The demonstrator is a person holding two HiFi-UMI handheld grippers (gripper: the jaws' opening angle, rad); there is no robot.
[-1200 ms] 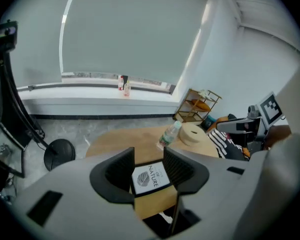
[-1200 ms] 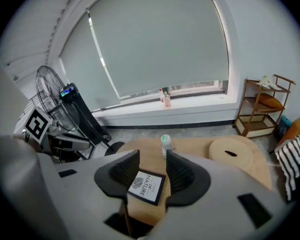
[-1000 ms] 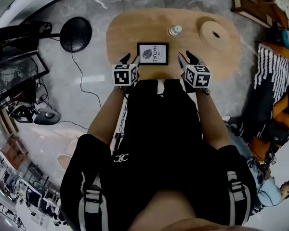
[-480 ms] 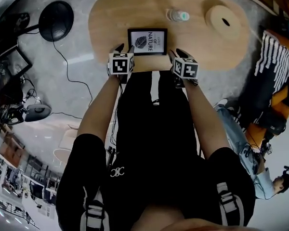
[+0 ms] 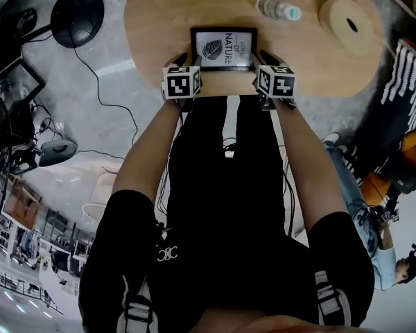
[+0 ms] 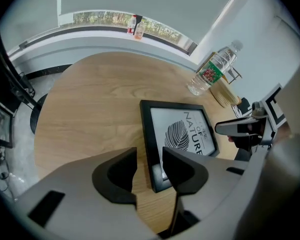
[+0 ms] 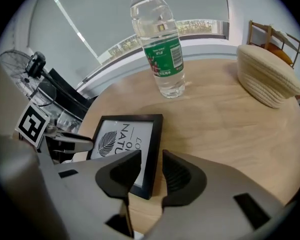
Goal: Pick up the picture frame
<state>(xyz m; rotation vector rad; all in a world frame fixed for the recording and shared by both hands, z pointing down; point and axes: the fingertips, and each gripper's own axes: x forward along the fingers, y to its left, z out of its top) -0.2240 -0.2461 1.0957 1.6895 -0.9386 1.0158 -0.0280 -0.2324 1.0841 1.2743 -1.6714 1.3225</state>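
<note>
Bare wood of the table (image 5: 156, 26) lies open left of the picture frame (image 5: 223, 47) and beyond its far edge; a water bottle (image 5: 277, 9) stands upright near the far right corner; a round woven basket (image 5: 350, 23) sits farther right, well apart.

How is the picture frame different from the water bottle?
The picture frame lies flat; the water bottle stands upright. The frame is black and rectangular; the bottle is clear and round, with a green label. Both rest on the wooden table.
</note>
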